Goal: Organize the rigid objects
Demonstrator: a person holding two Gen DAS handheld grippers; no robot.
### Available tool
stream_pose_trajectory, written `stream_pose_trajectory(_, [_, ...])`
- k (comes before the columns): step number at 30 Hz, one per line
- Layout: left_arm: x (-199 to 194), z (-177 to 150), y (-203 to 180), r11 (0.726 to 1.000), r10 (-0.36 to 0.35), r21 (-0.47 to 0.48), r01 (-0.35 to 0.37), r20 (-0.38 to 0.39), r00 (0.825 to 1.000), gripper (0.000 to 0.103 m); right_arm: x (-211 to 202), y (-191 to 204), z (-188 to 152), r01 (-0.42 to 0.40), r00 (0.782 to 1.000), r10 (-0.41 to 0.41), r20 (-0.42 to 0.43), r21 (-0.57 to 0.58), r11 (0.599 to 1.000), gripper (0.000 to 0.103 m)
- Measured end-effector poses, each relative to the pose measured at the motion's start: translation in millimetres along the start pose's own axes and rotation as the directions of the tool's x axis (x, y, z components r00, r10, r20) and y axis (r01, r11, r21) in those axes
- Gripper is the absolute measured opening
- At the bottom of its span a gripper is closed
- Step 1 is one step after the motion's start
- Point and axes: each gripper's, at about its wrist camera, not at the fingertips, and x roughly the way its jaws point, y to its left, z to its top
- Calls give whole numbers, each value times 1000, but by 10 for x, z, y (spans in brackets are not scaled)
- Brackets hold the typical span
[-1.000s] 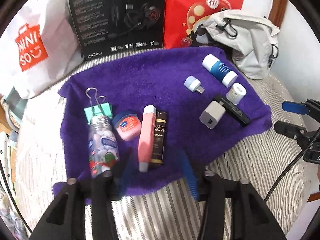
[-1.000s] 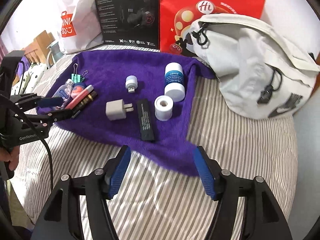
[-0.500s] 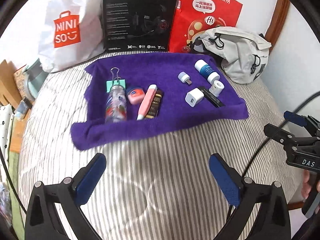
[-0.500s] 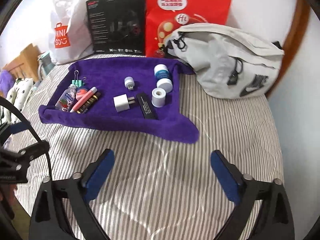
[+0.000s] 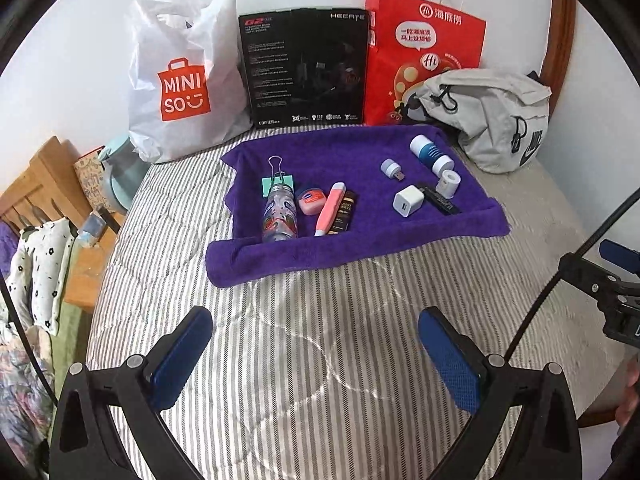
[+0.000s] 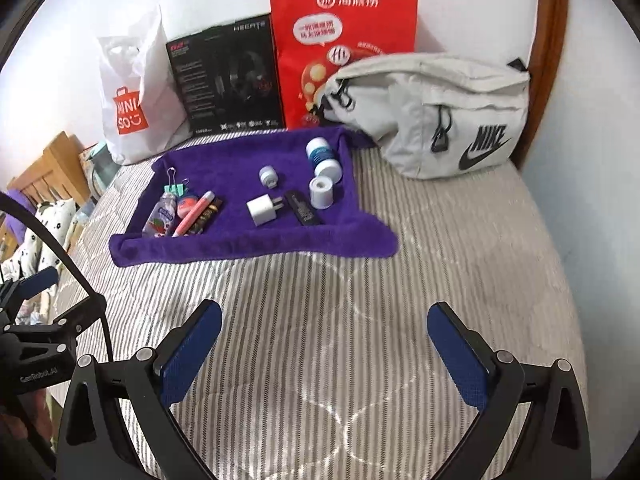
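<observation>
So both your grippers, left gripper (image 5: 316, 354) and right gripper (image 6: 324, 346), hang wide open and empty over the striped bed, well short of the purple towel (image 5: 320, 256). Its right-edge group, with the black stick (image 6: 303, 209) lying lengthwise away from you, sits nearer your right.

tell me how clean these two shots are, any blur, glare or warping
Left wrist view: sharp across the towel, even soft light with no hard shadows, strong fisheye bending at the black rim, left gripper crisp. Right wrist view: equally sharp, Nike bag logo readable, wall upper left washed out bright, bed frame curved by the lens.
</observation>
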Motion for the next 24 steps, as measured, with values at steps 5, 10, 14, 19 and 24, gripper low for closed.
stream_pose_trajectory(5, [-79,-26,-9,1000,-11,-3,11,1,1000,103,-88,6,-16,21,1000,-21,1,-11,1000,102])
stream_pose_trajectory(10, [-154,-49,-3,1000,-21,0,21,12,1000,103,-143,16,-52,42,999,-42,4,-18,999,102])
stream_pose_trajectory(14, [-205,-60,1,1000,-11,6,11,19,1000,103,-196,22,-73,44,999,-44,12,-18,999,102])
stream_pose_trajectory(19, [-240,-63,-8,1000,-3,13,2,28,1000,103,-249,24,-87,43,999,-42,26,-20,999,102])
stream_pose_trajectory(24, [-285,-79,5,1000,1,7,-1,31,1000,103,-272,26,-106,38,999,-38,29,-23,999,102])
